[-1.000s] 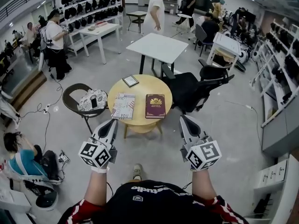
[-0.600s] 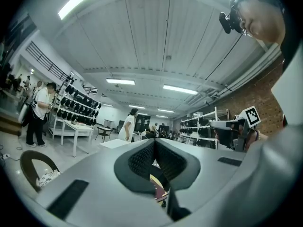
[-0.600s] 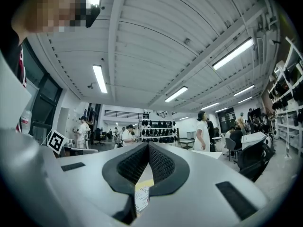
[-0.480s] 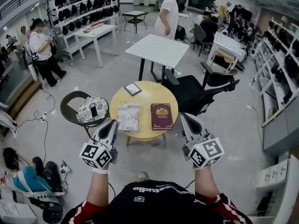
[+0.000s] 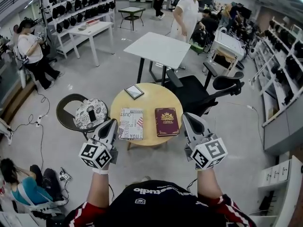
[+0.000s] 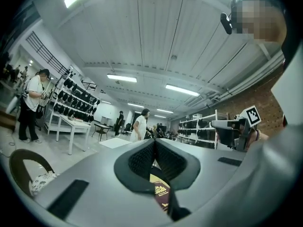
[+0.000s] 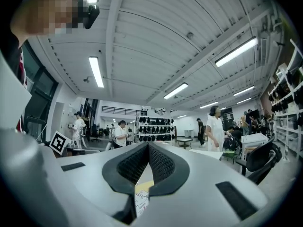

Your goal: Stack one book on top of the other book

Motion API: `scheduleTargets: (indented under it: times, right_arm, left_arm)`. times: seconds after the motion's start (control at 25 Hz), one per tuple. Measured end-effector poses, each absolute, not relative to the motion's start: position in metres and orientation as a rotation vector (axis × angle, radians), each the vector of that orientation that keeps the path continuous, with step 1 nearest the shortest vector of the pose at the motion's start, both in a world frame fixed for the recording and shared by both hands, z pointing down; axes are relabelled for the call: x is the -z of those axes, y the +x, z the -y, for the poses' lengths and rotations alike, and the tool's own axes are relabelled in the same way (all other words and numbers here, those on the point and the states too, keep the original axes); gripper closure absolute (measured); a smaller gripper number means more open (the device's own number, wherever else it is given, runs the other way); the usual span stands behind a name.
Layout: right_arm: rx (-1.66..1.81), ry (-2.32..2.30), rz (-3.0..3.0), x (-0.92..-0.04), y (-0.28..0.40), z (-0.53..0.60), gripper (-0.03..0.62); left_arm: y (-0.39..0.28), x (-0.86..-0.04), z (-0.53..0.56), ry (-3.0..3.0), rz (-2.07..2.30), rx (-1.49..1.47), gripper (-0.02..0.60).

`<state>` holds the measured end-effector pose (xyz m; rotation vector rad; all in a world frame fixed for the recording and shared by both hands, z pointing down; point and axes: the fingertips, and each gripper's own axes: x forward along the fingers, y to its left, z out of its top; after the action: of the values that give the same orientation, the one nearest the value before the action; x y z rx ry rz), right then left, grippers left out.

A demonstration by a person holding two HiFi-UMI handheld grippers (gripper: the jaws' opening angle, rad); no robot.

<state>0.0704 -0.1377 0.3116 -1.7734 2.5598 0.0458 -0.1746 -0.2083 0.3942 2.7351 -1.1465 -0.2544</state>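
We stand in a wide hall with a grey floor, facing a round wooden table (image 5: 149, 90). Nearest us, both forearms reach forward side by side, each carrying its tool level and pointed at the table's near edge. The left gripper (image 5: 112, 122) has its jaws pressed together at the tips with nothing between them. The right gripper (image 5: 187, 117) is the same, closed and empty (its own view shows the ribbed pads meeting). Neither touches the table.

Just beyond the tips, two books lie flat on the tabletop, side by side and slightly apart. The white book (image 5: 131, 123) is ahead of the left gripper, and the maroon book (image 5: 167, 121) with gold ornament is ahead of the right. Farther back on the table lies a small framed picture (image 5: 134, 91). Left of the table stands a chair with a patterned cushion (image 5: 90, 113), and right of it a black office chair (image 5: 201, 91).
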Motion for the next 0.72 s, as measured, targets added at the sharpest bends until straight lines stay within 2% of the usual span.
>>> scheduleTargets:
  times: [0.72]
  right_arm:
    - [-0.05,-1.784,-2.577,-0.324,0.066,0.185,0.566]
  left_arm:
    - [-0.169,-0.41,0.256,2.747,1.101,0.252,0.565]
